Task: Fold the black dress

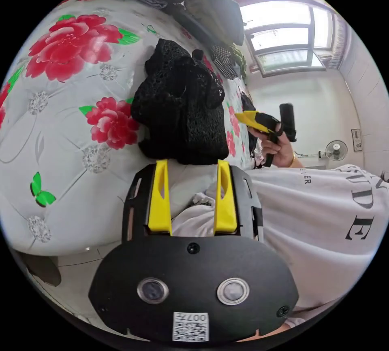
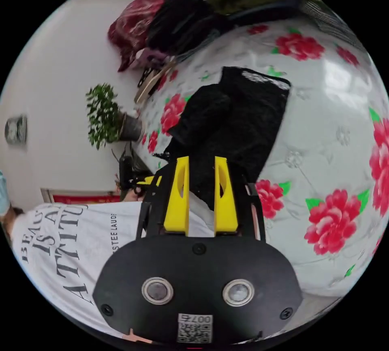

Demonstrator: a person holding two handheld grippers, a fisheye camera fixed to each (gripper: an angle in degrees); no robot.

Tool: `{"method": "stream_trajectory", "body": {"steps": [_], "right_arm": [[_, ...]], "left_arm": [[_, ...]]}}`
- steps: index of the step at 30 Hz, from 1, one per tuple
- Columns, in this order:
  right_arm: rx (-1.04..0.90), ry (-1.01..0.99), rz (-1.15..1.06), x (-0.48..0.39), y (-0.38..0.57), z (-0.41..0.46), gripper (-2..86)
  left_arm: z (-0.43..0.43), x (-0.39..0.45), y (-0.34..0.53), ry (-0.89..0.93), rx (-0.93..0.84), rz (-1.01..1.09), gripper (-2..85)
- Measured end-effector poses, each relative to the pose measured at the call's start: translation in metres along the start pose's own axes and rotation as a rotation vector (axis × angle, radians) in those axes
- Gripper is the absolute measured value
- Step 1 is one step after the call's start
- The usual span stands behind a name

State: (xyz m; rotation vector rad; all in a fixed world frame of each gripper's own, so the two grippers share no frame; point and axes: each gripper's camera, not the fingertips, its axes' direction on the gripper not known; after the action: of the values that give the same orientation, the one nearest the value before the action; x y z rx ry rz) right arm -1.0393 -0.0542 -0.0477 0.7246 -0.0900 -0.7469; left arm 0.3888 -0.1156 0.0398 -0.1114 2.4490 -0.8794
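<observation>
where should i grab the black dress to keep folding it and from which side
Probably the near edge of the black dress, the one facing the person. It lies bunched in a thick mound on the floral bedspread, and that edge sits just beyond the open left gripper. Come in low from the bed's edge, so one jaw slides under the layers. The right gripper is open too.

floral bedspread, window, perhaps a potted plant
</observation>
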Motion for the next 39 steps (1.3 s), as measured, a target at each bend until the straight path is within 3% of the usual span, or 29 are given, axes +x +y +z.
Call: {"method": "stream_trajectory", "body": {"steps": [2, 5, 9, 18, 24, 29, 34, 39], "right_arm": [[0.101, -0.062, 0.258, 0.057, 0.029, -0.022, 8.1], [0.154, -0.135, 0.442, 0.097, 0.056, -0.023, 8.6], [0.129, -0.174, 0.516, 0.112, 0.049, 0.0, 8.0], [-0.099, -0.111, 0.298, 0.037, -0.096, 0.1, 6.4], [-0.274, -0.19, 0.012, -0.083, -0.196, 0.203, 6.0], [-0.323, 0.101, -0.296, -0.134, -0.167, 0.203, 5.5], [-0.304, 0.332, -0.182, -0.072, -0.087, 0.151, 5.1], [-0.224, 0.554, 0.001, -0.02, 0.008, 0.076, 4.7]], "left_arm": [[0.008, -0.006, -0.011, 0.098, 0.005, -0.026, 17.0], [0.019, -0.01, -0.024, 0.115, -0.016, -0.046, 13.5], [0.025, -0.026, -0.032, 0.138, -0.018, -0.174, 7.2], [-0.058, -0.031, -0.02, -0.016, 0.161, -0.217, 4.8], [-0.209, -0.059, 0.004, -0.395, 0.456, -0.406, 5.3], [-0.235, -0.008, 0.04, -0.614, 0.499, -0.429, 6.8], [-0.193, 0.058, 0.07, -0.709, 0.476, -0.443, 5.3], [-0.143, 0.127, 0.028, -0.69, 0.319, -0.234, 4.8]]}}
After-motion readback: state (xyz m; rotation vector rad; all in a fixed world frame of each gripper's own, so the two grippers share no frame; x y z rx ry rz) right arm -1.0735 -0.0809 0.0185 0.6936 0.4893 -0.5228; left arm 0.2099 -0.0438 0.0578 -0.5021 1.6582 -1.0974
